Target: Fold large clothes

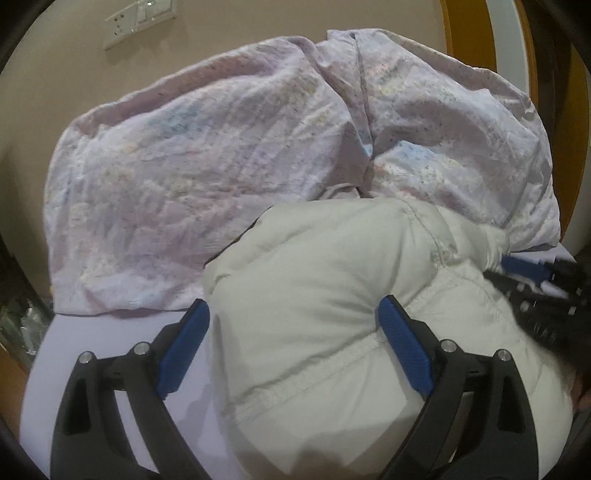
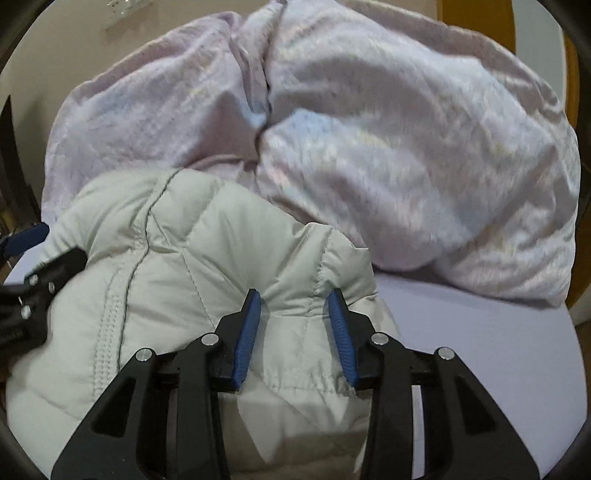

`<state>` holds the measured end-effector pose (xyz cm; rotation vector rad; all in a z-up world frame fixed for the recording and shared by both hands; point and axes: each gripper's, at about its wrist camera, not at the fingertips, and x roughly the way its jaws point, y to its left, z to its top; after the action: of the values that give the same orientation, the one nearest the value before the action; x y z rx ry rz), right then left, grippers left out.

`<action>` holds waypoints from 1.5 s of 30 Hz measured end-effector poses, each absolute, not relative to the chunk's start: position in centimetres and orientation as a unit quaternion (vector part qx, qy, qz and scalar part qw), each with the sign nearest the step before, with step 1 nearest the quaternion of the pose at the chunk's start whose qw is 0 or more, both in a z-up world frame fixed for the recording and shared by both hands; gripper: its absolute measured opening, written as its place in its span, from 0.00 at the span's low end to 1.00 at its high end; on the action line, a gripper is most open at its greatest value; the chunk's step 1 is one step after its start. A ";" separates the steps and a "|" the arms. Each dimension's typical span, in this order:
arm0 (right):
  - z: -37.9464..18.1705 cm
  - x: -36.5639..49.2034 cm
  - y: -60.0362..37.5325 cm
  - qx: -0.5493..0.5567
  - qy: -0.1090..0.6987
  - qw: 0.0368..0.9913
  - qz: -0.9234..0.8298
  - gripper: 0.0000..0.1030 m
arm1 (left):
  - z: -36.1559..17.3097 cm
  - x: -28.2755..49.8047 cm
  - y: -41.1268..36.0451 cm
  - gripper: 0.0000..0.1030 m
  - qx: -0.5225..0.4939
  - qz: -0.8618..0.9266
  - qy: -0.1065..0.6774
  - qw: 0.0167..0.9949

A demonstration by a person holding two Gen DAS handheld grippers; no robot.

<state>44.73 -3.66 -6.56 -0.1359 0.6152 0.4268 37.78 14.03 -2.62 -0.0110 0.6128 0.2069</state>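
Observation:
A pale grey puffer jacket (image 1: 314, 266) lies bunched on the lavender bed sheet (image 1: 110, 332). My left gripper (image 1: 293, 332) stands wide open over its stitched edge. The right pad touches the padding and the left pad sits beside the jacket's edge, over the sheet. In the right wrist view my right gripper (image 2: 295, 325) is shut on a puffy fold of the jacket (image 2: 177, 266), and creases fan out from the pads. One of the right gripper's blue fingers (image 1: 524, 267) shows at the jacket's far right side in the left wrist view.
A big crumpled pinkish-lilac duvet (image 1: 184, 166) (image 2: 406, 147) is heaped behind the jacket, against the beige wall. A switch plate (image 1: 140, 22) hangs on the wall, and a wooden door frame (image 1: 472, 29) stands at the right. Bare sheet (image 2: 480, 350) lies right of the jacket.

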 end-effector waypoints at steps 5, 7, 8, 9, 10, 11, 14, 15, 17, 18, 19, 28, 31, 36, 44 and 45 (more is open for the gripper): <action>-8.1 45.5 -4.2 -0.034 0.318 0.926 0.200 0.40 | -3.7 39.8 14.0 0.92 -0.002 0.084 0.315 0.945; -8.5 45.5 -4.1 -0.032 0.316 0.927 0.199 0.40 | -4.1 40.1 14.0 0.93 0.002 0.082 0.316 0.945; -8.7 45.5 -4.1 -0.032 0.314 0.928 0.198 0.40 | -4.3 40.2 14.0 0.93 0.004 0.081 0.315 0.946; -8.9 45.4 -4.0 -0.032 0.312 0.929 0.198 0.40 | -4.6 40.3 14.1 0.93 0.006 0.082 0.313 0.946; -8.9 45.5 -4.0 -0.032 0.311 0.929 0.197 0.40 | -4.7 40.3 14.1 0.93 0.007 0.082 0.312 0.946; -9.1 45.6 -3.9 -0.031 0.310 0.930 0.197 0.40 | -5.0 40.4 14.1 0.93 0.008 0.082 0.310 0.947; -9.4 45.7 -3.8 -0.026 0.308 0.931 0.196 0.40 | -5.4 40.8 14.0 0.94 0.016 0.083 0.312 0.946; -9.5 45.8 -3.9 -0.023 0.308 0.931 0.195 0.40 | -5.5 41.1 13.9 0.94 0.018 0.082 0.314 0.946; -9.8 45.8 -4.0 -0.016 0.309 0.932 0.190 0.40 | -5.7 41.6 13.9 0.94 0.020 0.076 0.320 0.944; -9.8 45.8 -4.0 -0.014 0.309 0.932 0.188 0.40 | -5.8 41.8 13.9 0.94 0.020 0.073 0.321 0.944; -9.8 45.8 -4.0 -0.014 0.309 0.932 0.186 0.40 | -5.9 41.9 14.0 0.94 0.018 0.069 0.323 0.944; -9.9 45.7 -4.1 -0.011 0.307 0.937 0.168 0.40 | -6.6 42.8 14.1 0.95 0.018 0.048 0.327 0.943; -9.8 45.5 -4.0 -0.012 0.306 0.939 0.154 0.40 | -6.7 43.3 14.3 0.96 0.017 0.040 0.328 0.944; -9.6 45.0 -3.9 -0.015 0.301 0.943 0.144 0.40 | -6.4 43.2 14.1 0.98 0.027 0.057 0.323 0.944; -6.7 40.0 -8.4 0.045 0.298 0.931 0.204 0.41 | -4.1 36.0 14.0 0.98 0.033 0.062 0.311 0.948; -6.8 39.2 -8.8 0.045 0.301 0.929 0.208 0.41 | -4.1 35.1 13.8 0.98 0.034 0.057 0.309 0.949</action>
<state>39.19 -8.79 -6.75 0.0928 0.6170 0.4270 35.13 13.75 -4.06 0.0683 0.6292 0.1169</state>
